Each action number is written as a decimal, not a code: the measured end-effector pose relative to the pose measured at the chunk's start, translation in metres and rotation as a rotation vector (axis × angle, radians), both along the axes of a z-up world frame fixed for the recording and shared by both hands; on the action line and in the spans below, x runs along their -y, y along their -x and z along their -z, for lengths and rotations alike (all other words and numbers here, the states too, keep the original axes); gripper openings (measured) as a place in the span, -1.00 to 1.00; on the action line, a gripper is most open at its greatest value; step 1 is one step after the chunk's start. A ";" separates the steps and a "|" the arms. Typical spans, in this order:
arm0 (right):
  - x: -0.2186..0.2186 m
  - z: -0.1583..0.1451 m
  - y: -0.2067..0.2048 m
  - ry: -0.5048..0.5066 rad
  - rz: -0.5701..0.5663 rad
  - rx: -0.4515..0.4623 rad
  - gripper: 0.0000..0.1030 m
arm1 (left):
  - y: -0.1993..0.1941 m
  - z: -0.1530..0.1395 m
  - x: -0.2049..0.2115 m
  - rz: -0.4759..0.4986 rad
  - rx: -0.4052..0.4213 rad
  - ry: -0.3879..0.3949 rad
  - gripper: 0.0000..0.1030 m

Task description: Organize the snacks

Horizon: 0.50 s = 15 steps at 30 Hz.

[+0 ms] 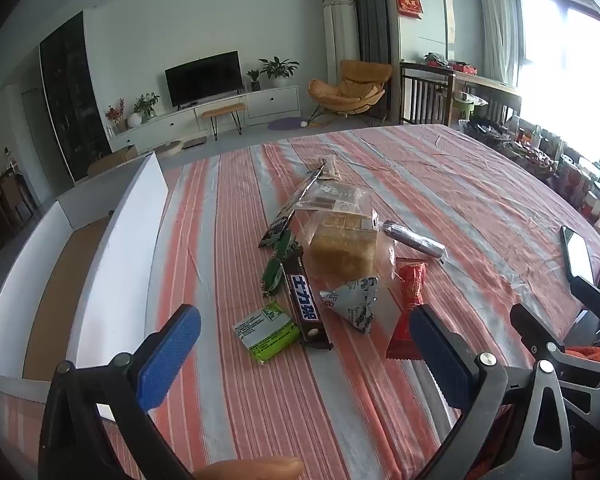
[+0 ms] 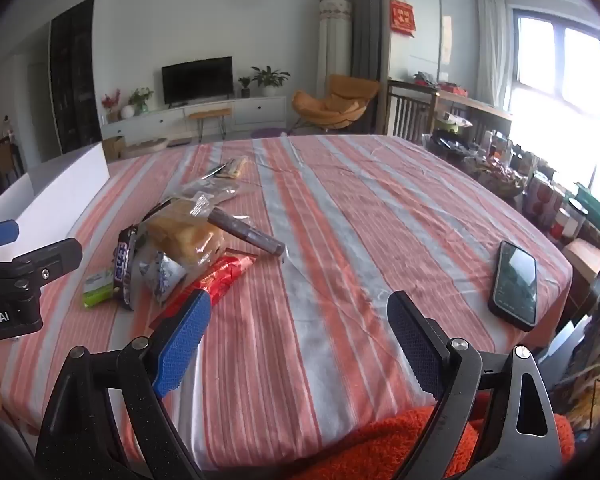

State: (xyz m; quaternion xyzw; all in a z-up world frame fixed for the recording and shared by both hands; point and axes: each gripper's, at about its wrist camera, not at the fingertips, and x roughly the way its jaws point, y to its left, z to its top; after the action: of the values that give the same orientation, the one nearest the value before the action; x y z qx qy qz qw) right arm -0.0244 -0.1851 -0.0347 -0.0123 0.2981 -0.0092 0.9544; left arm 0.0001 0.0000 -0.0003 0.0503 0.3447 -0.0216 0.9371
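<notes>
A heap of snacks lies on the striped cloth: a bagged bread loaf (image 1: pixel 342 246) (image 2: pixel 186 236), a brown chocolate bar (image 1: pixel 305 304) (image 2: pixel 123 270), a green-and-white packet (image 1: pixel 266 330) (image 2: pixel 97 286), a grey pyramid pack (image 1: pixel 354 300) (image 2: pixel 162 276), a red packet (image 1: pixel 408 308) (image 2: pixel 220 276), a dark tube (image 1: pixel 414 239) (image 2: pixel 248 232) and a green sausage stick (image 1: pixel 275 270). My left gripper (image 1: pixel 306 354) hangs open just short of the green packet and chocolate bar. My right gripper (image 2: pixel 300 340) stands open over bare cloth, right of the heap.
A white box (image 1: pixel 112 264) (image 2: pixel 56 192) with a cardboard floor stands along the table's left edge. A phone (image 2: pixel 515 282) (image 1: pixel 578 258) lies near the right edge. Clutter lines the far right side. An orange fabric (image 2: pixel 380 440) shows below the right gripper.
</notes>
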 end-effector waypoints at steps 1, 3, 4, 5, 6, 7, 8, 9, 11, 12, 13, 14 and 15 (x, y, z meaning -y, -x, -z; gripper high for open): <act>0.000 0.000 0.000 -0.001 0.001 0.000 0.78 | 0.000 0.000 0.000 0.000 -0.001 0.002 1.00; 0.000 0.000 0.000 0.002 0.000 0.001 0.78 | 0.002 0.000 0.001 -0.003 0.003 0.001 1.00; 0.000 0.000 0.000 0.001 0.000 0.001 0.78 | 0.001 0.003 0.002 -0.001 -0.006 -0.007 1.00; 0.001 0.000 0.000 0.000 0.000 0.001 0.78 | 0.002 0.003 0.003 -0.001 0.000 -0.008 1.00; 0.001 0.000 0.000 -0.001 0.000 0.000 0.78 | 0.001 0.002 0.004 -0.003 -0.006 -0.011 1.00; 0.000 0.001 0.000 -0.002 0.000 -0.002 0.78 | 0.001 0.002 0.002 -0.002 -0.009 0.004 1.00; 0.000 0.001 0.000 -0.003 -0.001 -0.003 0.78 | 0.002 0.002 0.000 -0.003 -0.012 0.006 1.00; 0.000 0.000 0.000 -0.003 -0.001 -0.004 0.78 | 0.002 0.003 -0.003 -0.002 -0.018 0.010 1.00; 0.001 0.002 0.000 -0.004 -0.001 -0.005 0.78 | 0.002 0.007 -0.001 -0.002 -0.029 0.007 1.00; 0.001 0.002 -0.001 -0.006 -0.001 -0.006 0.78 | 0.000 0.009 -0.001 -0.003 -0.039 0.007 1.00; 0.001 0.002 -0.001 -0.006 -0.001 -0.006 0.78 | -0.003 0.011 0.000 -0.004 -0.050 0.009 1.00; 0.001 0.002 -0.001 -0.007 0.000 -0.007 0.78 | -0.003 0.012 0.000 -0.004 -0.054 0.009 1.00; 0.001 0.002 -0.001 -0.007 -0.001 -0.007 0.78 | -0.002 0.013 0.000 -0.005 -0.055 0.010 1.00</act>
State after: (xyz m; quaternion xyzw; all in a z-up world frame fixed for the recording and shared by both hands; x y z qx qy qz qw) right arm -0.0237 -0.1860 -0.0366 -0.0090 0.3014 -0.0077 0.9534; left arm 0.0024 -0.0001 -0.0130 0.0443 0.3704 -0.0224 0.9275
